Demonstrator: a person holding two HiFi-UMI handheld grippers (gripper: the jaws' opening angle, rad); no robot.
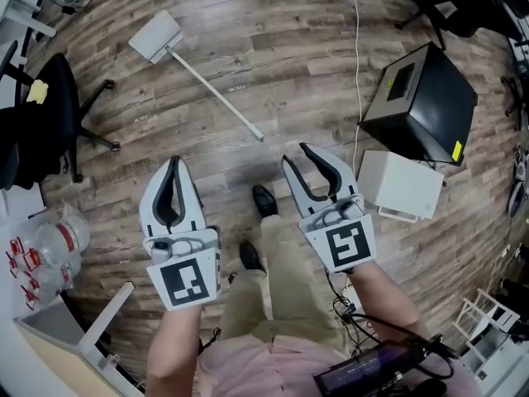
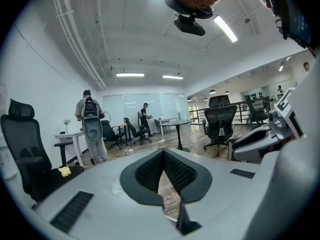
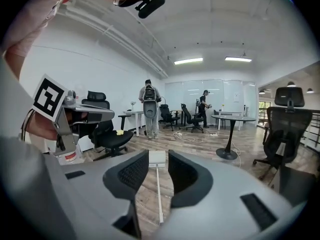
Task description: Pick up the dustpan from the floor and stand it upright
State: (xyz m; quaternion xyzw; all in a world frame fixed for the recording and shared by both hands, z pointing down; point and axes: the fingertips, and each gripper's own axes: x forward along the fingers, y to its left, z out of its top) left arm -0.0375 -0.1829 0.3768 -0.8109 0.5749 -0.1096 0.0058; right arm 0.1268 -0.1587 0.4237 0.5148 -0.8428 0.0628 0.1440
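Dustpan (image 1: pixel 202 81) lies flat on the wood floor (image 1: pixel 273 48), at about 11 o'clock ahead of us and well apart from both tongs. Its long axis is diagonal: pan end toward 10–11 o'clock, handle tip toward 4–5, nearest us. We hold the left gripper (image 1: pixel 173 164) with its jaws together at the tips, nothing between them. The right gripper (image 1: pixel 296 154) has its jaws apart and empty; its view frames the dustpan (image 3: pixel 158 184) in the gap, far off, pan at 12 o'clock.

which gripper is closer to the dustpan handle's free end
Right. The right gripper, jaws apart, hangs just beside that end of the dustpan; the left gripper, jaws together, is farther off to its left.
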